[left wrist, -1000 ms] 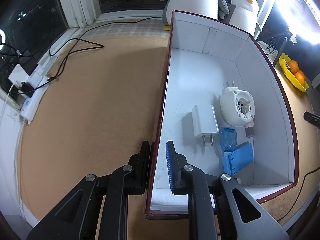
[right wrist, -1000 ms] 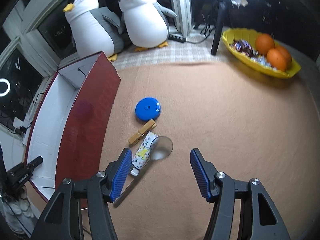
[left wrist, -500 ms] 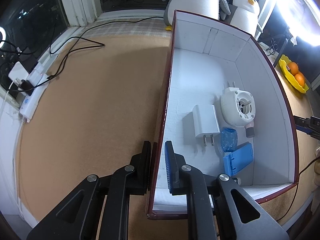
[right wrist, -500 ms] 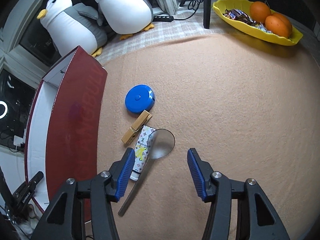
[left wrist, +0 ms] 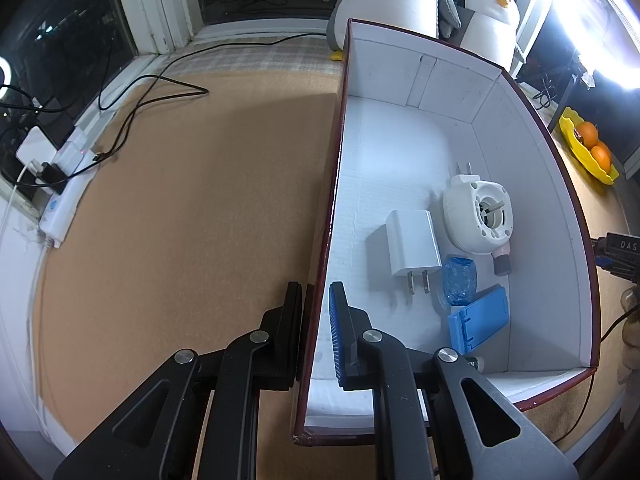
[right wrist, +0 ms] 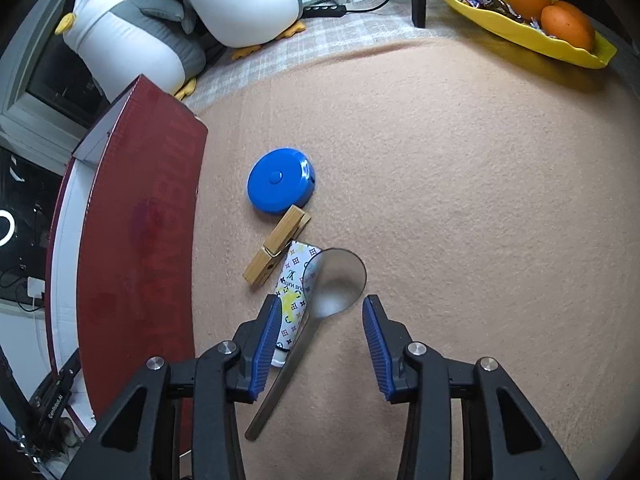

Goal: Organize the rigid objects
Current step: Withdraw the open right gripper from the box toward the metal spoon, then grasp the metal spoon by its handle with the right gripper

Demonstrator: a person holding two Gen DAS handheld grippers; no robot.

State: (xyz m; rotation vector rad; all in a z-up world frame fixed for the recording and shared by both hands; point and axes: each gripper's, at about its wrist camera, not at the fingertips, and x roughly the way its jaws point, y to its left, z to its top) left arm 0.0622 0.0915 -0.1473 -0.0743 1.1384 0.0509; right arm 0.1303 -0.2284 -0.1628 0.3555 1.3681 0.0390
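My left gripper (left wrist: 318, 312) is shut on the left wall of the red box (left wrist: 334, 184), one finger outside and one inside. On the box's white floor lie a white charger (left wrist: 412, 242), a white round device (left wrist: 480, 214), a small blue bottle (left wrist: 460, 278) and a blue stand (left wrist: 478, 322). My right gripper (right wrist: 320, 320) hangs low over the beige mat with its jaws closing around a metal spoon (right wrist: 320, 304); the pads are clear of it. A patterned tube (right wrist: 292, 296) lies under the spoon, beside a wooden clothespin (right wrist: 276, 246) and a blue tape measure (right wrist: 280, 186).
Two plush penguins (right wrist: 132, 44) sit behind the box. A yellow dish with oranges (right wrist: 532, 12) stands at the far right of the mat. Cables and a power strip (left wrist: 60, 208) lie at the left edge. The red box's outer wall (right wrist: 140, 260) stands left of the right gripper.
My right gripper has come down toward the spoon and its jaws have narrowed. The left gripper has stayed clamped on the box wall.
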